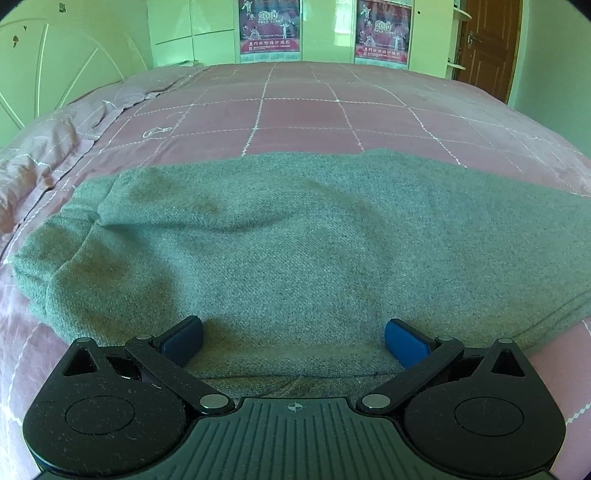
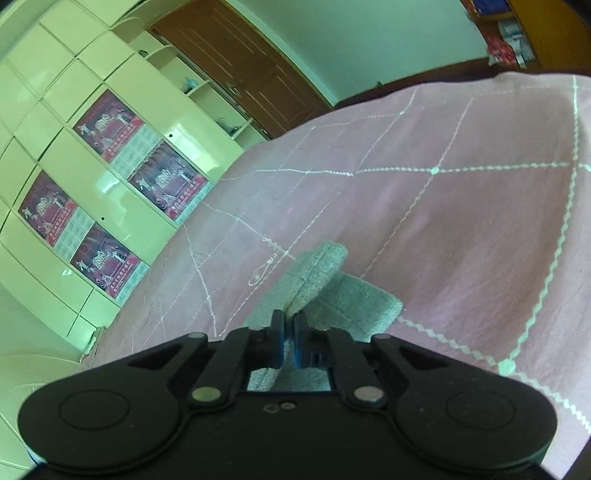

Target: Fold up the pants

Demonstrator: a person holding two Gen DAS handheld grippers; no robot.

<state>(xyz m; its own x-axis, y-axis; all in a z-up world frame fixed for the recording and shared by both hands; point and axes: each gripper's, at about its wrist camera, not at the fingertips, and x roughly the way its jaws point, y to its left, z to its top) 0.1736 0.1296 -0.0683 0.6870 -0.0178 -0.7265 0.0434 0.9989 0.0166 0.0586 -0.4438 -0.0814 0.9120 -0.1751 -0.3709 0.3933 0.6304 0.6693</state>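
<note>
1. A bedroom: a bed covered by a pink quilt (image 1: 303,110) stitched in white squares fills both views, with pale cabinet fronts (image 2: 55,55) carrying red calendar posters (image 1: 269,26) behind it and a brown door (image 1: 487,37) to one side.
2. The left gripper (image 1: 293,338) points down at the bed with its jaws spread wide; its blue pads (image 1: 404,341) rest against the cloth on either side without pinching it.
3. Directly in front of and under that gripper lie the grey pants (image 1: 295,236), spread flat across the quilt from left to right, a rounded fold of fabric bulging at their left end.
4. Beyond the pants the quilt runs clear to the far edge; a rumpled pink pillow (image 1: 37,147) and a white metal headboard (image 1: 55,74) sit at the left.
5. The right gripper (image 2: 289,328) is rolled to one side, so the room looks tilted, and its jaws are pressed together on an edge of the grey pants.
6. From the pinch a doubled flap of cloth stands up and away from the fingertips, while another layer lies flat on the quilt just to the right.
</note>
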